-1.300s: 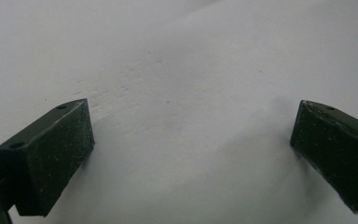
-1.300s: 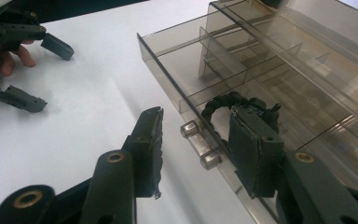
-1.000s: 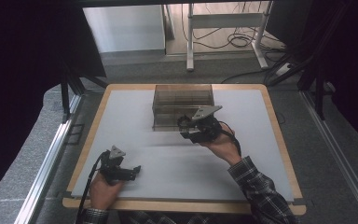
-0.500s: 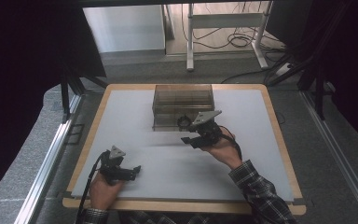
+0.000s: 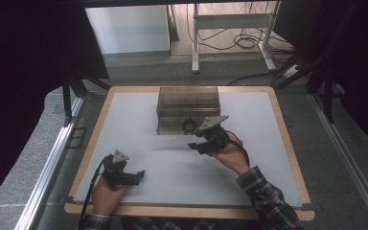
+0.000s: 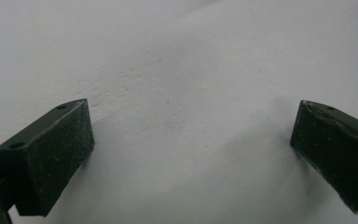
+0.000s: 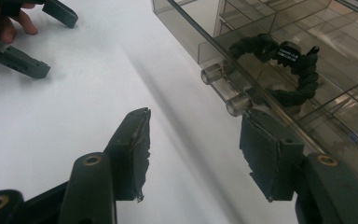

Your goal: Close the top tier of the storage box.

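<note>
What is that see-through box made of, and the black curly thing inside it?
The box looks like smoky clear hard plastic: you see through its glossy walls and dividers. The black curly thing looks like matte rubber or plastic in bumpy, bendy segments; the exact material is hard to tell.

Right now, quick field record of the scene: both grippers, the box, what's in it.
surface: white table top with a wooden rim
box: clear smoky plastic box with compartments, at the far middle of the table
contents: black coiled piece in a compartment behind the front wall
right gripper: jaws have just been opening, nothing between them, beside the box's front handle
left gripper: open, jaws wide apart over bare table, holding nothing
</note>
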Demonstrator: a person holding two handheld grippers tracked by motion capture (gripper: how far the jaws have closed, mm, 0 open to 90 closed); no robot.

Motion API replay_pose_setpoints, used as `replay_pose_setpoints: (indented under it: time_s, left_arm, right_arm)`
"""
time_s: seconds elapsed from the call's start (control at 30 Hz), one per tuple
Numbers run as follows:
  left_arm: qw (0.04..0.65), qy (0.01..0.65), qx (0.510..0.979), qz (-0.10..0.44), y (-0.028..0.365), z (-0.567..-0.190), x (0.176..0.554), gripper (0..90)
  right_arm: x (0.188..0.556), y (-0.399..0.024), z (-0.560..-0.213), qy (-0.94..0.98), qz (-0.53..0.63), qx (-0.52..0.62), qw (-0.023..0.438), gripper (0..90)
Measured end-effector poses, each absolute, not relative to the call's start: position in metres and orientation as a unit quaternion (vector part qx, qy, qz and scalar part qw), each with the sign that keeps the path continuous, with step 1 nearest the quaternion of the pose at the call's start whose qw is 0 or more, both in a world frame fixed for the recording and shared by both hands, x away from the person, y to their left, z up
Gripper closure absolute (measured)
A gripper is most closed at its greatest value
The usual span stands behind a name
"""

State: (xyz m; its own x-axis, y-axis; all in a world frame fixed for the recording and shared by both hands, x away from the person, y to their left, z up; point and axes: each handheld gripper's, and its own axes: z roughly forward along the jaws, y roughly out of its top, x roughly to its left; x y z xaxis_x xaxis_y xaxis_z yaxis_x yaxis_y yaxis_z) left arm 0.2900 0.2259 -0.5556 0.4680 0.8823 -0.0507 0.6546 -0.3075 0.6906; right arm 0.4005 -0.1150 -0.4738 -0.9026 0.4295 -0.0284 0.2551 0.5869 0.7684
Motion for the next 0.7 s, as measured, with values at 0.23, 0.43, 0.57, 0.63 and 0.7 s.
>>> replay_pose_setpoints:
  time_s: [0.23, 0.43, 0.57, 0.63, 0.7]
  left_arm:
    - [0.331, 0.486, 0.79, 0.172, 0.2259, -0.5556, 0.29, 0.0]
    - [0.331, 0.486, 0.79, 0.172, 0.2259, -0.5556, 0.29, 0.0]
    - [0.331, 0.486, 0.79, 0.172, 0.2259, -0.5556, 0.2901, 0.0]
    - [0.331, 0.486, 0.79, 0.172, 0.2259, -0.5556, 0.2901, 0.0]
    - [0.331, 0.486, 0.79, 0.172, 0.2259, -0.5556, 0.29, 0.0]
  right_arm:
    - [0.4023, -0.1154, -0.4794, 0.887, 0.404, 0.199, 0.101, 42.6]
    - [0.4041, -0.1136, -0.4827, 0.888, 0.403, 0.196, 0.099, 42.6]
    - [0.404, -0.1116, -0.4825, 0.888, 0.406, 0.193, 0.099, 42.7]
    - [0.4041, -0.1104, -0.4823, 0.888, 0.406, 0.192, 0.101, 42.6]
    - [0.4046, -0.1098, -0.4822, 0.888, 0.405, 0.192, 0.103, 42.5]
